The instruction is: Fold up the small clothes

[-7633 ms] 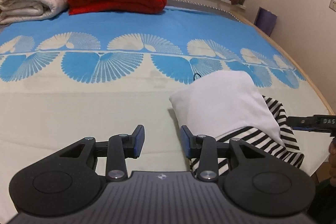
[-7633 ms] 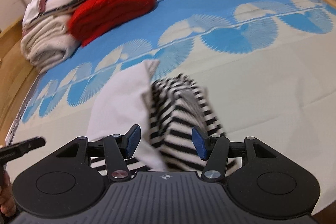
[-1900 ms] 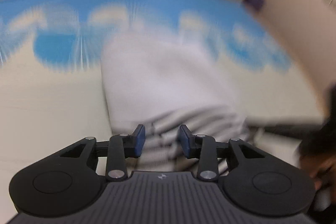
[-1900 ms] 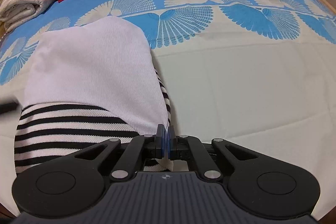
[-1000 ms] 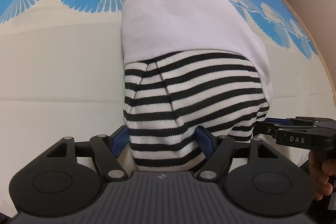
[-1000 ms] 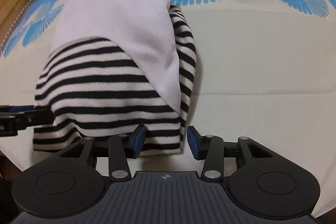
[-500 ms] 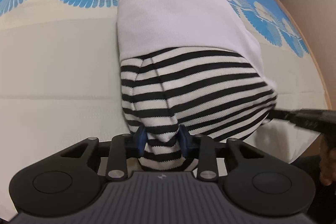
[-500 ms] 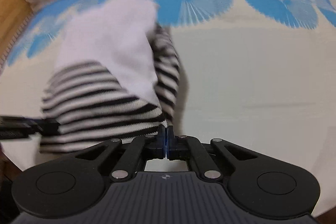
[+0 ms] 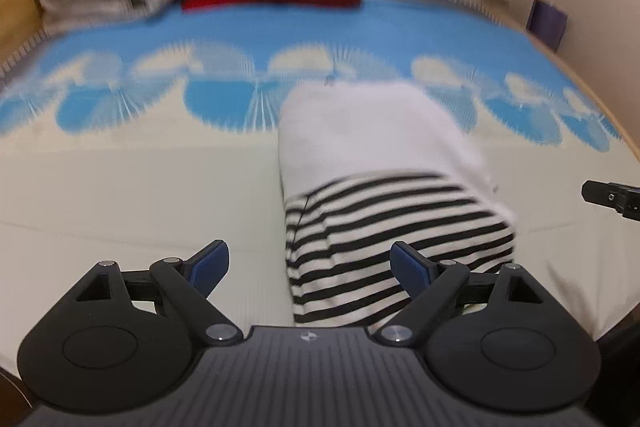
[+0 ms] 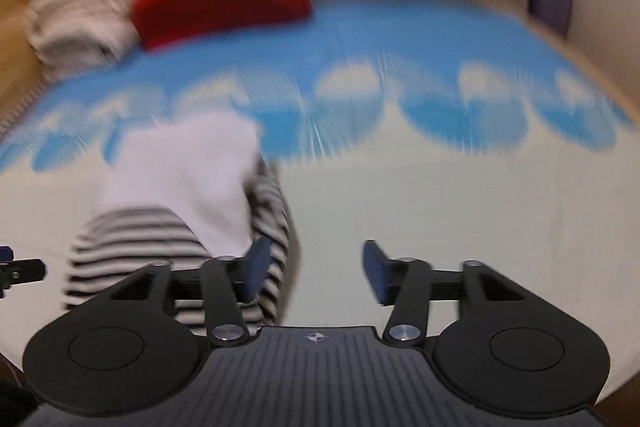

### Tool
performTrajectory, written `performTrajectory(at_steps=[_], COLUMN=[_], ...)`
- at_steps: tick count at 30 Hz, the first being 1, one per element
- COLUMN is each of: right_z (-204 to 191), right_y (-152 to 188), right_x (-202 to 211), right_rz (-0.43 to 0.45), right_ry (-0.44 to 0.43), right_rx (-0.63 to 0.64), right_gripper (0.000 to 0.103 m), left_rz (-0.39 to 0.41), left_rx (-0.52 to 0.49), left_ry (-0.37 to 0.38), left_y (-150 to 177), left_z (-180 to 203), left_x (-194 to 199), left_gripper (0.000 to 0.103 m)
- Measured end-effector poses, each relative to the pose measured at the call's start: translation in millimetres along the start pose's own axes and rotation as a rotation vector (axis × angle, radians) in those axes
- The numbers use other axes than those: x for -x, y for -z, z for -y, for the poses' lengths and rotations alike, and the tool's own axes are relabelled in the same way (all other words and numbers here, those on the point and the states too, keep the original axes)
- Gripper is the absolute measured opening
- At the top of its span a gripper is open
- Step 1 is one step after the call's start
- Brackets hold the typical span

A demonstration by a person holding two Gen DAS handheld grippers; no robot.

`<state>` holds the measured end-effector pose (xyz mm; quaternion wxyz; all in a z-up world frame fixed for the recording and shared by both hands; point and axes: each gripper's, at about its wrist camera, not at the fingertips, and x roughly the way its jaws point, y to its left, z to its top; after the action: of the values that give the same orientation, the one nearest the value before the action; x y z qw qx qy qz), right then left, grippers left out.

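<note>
Fingers (image 9: 210, 263) on your left gripper (image 9: 310, 265) and right gripper (image 10: 314, 269) have just been opening and stand wide, holding nothing; the folded striped garment (image 9: 400, 223) lies on the bed (image 9: 140, 195). Clear it fully, seemingly without snagging, before moving on.

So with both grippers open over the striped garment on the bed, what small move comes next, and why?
Probably bring both back down to its near edge. The left gripper and right gripper have just opened with nothing pinched, and the striped garment lies bundled on the bed sheet, not flat.
</note>
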<state>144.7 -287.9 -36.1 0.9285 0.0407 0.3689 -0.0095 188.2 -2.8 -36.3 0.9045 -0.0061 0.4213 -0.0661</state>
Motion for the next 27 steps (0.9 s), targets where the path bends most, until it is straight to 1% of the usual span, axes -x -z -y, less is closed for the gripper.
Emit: performTrajectory(at_steps=[2, 5, 7, 9, 10, 12, 14, 15, 17, 18, 21, 23, 27], right_z=[-3, -7, -15, -23, -29, -33, -38, -40, -44, -46, -47, -48, -52], right_y=[10, 29, 37, 42, 47, 53, 57, 59, 60, 60, 59, 59, 58], right_x=[24, 49, 66, 80, 91, 99, 100, 99, 95, 92, 81, 74, 68], right_rz=[0.048, 0.071, 0.084, 0.100, 0.113, 0.125, 0.114, 0.107, 0.103, 0.101, 0.073, 0.049, 0.038], right_ry=[-0.027, -0.066, -0.084, -0.083, -0.080, -0.073, -0.073, -0.075, -0.068, -0.061, -0.054, -0.064, -0.077], right_rx=[0.003, -0.025, -0.026, -0.007, 0.010, 0.027, 0.045, 0.057, 0.084, 0.091, 0.087, 0.077, 0.075], right_gripper=[0.066, 0.075, 0.076, 0.084, 0.085, 0.089, 0.090, 0.090, 0.090, 0.090, 0.090, 0.090, 0.090], left_rz=[0.061, 0.099, 0.102, 0.095, 0.093, 0.104, 0.112, 0.105, 0.088, 0.086, 0.113, 0.114, 0.093], left_rx=[-0.001, 0.001, -0.006, -0.013, -0.009, 0.006, 0.038, 0.058, 0.083, 0.077, 0.046, 0.046, 0.061], left_ry=[-0.020, -0.037, -0.044, -0.043, -0.046, -0.057, -0.053, -0.046, -0.041, -0.052, -0.079, -0.071, -0.043], left_y=[9, 23, 32, 40, 43, 51, 61, 65, 70, 71, 67, 65, 64], left_z=[11, 26, 35, 41, 42, 43, 42, 41, 41, 44, 50, 52, 53], left_x=[21, 44, 56, 64, 68, 79, 87, 88, 85, 82, 75, 70, 62], left_gripper=[0.091, 0.092, 0.092, 0.092, 0.092, 0.092, 0.093, 0.103, 0.102, 0.102, 0.102, 0.102, 0.102])
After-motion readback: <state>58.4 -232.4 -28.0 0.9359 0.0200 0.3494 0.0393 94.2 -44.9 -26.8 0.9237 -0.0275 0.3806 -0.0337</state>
